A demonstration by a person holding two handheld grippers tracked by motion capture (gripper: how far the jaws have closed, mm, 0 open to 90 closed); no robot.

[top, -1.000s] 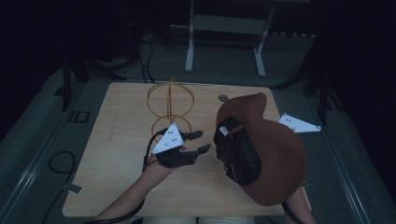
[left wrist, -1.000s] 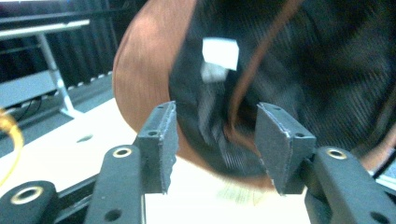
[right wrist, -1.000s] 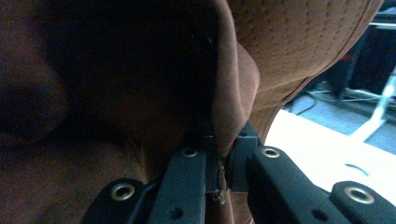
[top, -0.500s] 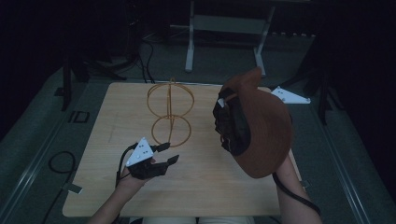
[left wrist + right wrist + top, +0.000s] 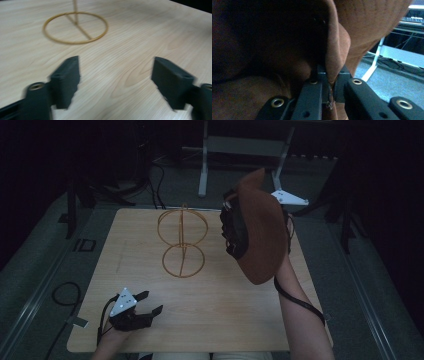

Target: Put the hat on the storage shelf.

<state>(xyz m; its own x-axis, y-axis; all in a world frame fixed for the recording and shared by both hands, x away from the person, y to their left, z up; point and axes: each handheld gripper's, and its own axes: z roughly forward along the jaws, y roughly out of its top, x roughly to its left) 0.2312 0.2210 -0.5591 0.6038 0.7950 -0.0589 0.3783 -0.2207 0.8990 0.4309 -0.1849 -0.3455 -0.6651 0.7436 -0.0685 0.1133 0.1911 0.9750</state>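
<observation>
Risen, right gripper [image 5: 331,82] clamps one hat [image 5: 262,237]; left gripper [image 5: 145,305], withdrawn, gapes.

Brown felt hat [image 5: 260,237], wide brim, dark inside, held up off the desk [image 5: 210,320] on edge, opening facing the wire stand [image 5: 182,240]. My right tongs [image 5: 331,82] pinch its brim, which folds between the jaws. The stand is thin gold wire: a flat ring base on the desk, a post, an upright ring on top. It stands just left of the hat, apart from it.
</observation>
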